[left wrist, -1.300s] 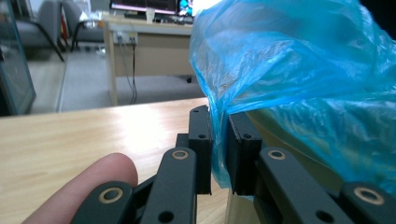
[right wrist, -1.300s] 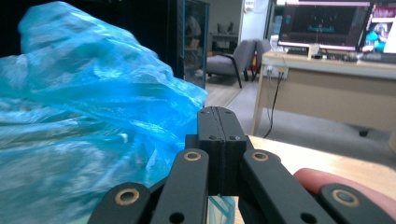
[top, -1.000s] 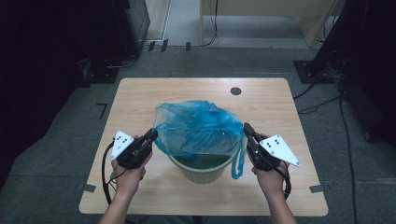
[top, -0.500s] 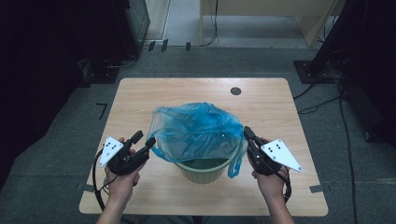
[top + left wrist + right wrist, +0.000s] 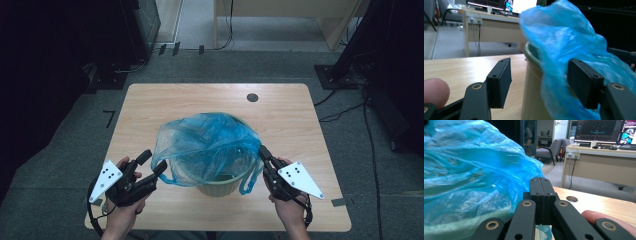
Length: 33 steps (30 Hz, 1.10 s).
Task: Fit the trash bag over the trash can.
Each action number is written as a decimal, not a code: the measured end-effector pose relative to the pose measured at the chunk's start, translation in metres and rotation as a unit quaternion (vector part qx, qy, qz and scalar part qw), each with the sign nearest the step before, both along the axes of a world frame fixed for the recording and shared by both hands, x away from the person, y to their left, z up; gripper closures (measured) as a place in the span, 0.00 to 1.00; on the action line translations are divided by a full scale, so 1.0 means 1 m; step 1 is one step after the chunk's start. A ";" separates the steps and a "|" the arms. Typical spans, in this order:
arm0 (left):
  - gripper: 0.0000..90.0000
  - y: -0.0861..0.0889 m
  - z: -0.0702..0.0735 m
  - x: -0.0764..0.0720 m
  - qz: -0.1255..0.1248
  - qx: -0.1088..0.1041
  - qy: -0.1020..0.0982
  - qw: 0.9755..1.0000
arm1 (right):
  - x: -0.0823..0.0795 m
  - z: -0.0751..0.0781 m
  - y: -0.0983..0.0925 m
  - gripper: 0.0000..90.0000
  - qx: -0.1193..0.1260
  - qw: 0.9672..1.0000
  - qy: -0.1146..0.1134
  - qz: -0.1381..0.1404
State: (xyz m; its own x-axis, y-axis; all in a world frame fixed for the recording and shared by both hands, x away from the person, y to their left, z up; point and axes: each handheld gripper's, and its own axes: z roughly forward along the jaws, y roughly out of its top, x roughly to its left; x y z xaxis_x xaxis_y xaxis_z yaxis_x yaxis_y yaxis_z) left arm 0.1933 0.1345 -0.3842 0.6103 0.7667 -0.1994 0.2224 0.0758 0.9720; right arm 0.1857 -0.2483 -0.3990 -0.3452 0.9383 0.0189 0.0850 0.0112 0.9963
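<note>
1. The left gripper [image 5: 152,167], nearest the bench's front edge toward its left corner, has just been opening; its jaws stand spread beside the bin, and in the left gripper view loose film lies by one pad [image 5: 584,86] without being pinched. Judged from this, it should re-approach and take a fresh bite of the hem lower on the wall.
2. The right gripper [image 5: 263,152] is pressed together at the bag's right side, apparently pinching the film; that anchor should hold steady while the left works.
3. The thin, crinkled blue plastic bag [image 5: 205,142] billows over the round, pale green plastic bin [image 5: 220,186], which stands mid-bench toward the front edge.
4. Pull down gently and evenly: the film looks easy to tear, and the light bin could tip.
5. The light wooden bench [image 5: 200,100] is bare toward the far edge.
</note>
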 end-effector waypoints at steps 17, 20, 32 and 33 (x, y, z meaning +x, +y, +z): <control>0.29 -0.037 -0.006 -0.026 -0.028 0.039 -0.020 0.999 | -0.012 0.001 0.004 1.00 0.008 1.000 -0.006 0.011; 0.40 -0.042 -0.011 -0.026 -0.031 0.051 -0.019 0.998 | -0.012 0.000 0.004 1.00 0.009 1.000 -0.007 0.011; 1.00 -0.029 -0.029 -0.013 -0.068 0.068 0.001 0.995 | -0.012 0.001 -0.004 1.00 0.012 1.000 -0.005 0.002; 1.00 -0.028 -0.031 -0.011 -0.068 0.071 0.006 0.995 | -0.011 0.001 -0.006 1.00 0.013 1.000 -0.005 -0.001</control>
State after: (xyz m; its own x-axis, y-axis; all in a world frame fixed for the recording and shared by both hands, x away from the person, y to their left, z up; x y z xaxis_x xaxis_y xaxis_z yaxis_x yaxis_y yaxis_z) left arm 0.1822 0.1066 -0.4155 0.7093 0.6975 -0.1019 0.2321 -0.0946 0.9681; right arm 0.1745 -0.2538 -0.3982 -0.3435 0.9383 0.0402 0.0748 -0.0153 0.9971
